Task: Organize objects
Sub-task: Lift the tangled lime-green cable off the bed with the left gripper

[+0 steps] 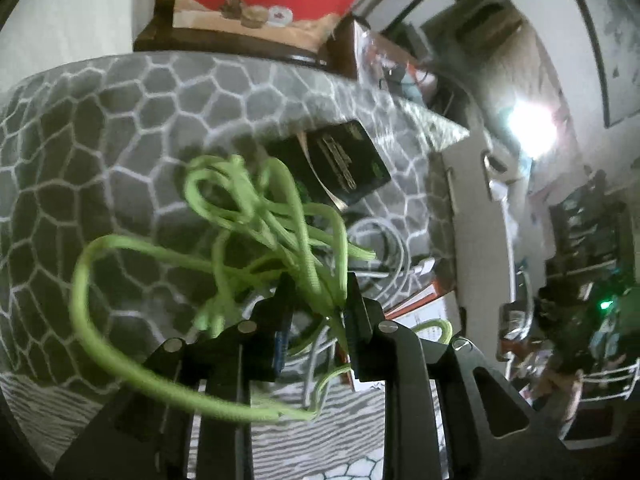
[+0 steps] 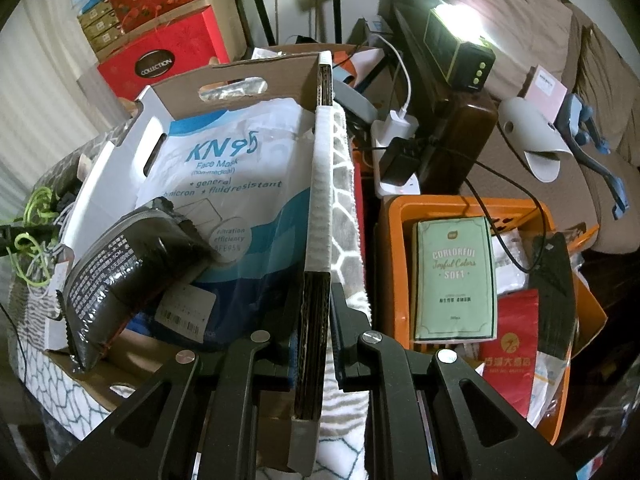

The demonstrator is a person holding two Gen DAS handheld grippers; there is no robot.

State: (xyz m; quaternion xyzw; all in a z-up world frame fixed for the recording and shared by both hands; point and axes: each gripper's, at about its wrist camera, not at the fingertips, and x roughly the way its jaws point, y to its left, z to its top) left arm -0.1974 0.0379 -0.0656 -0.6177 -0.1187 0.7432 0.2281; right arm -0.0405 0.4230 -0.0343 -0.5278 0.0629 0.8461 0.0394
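Observation:
A tangled lime-green cord hangs between the fingers of my left gripper, above a grey blanket with a honeycomb pattern. The jaws stand apart; the strands lie against the right finger and the pads do not pinch them. Below the cord lie a black booklet and a coiled white cable. My right gripper is shut on the upright side wall of a cardboard box. That box holds a KN95 mask bag and a black pouch. The green cord shows at the far left.
An orange crate right of the box holds a green tissue pack and red packets. Behind it stand a dark wooden stand, chargers and a lit lamp. Red gift boxes are stacked at the back left.

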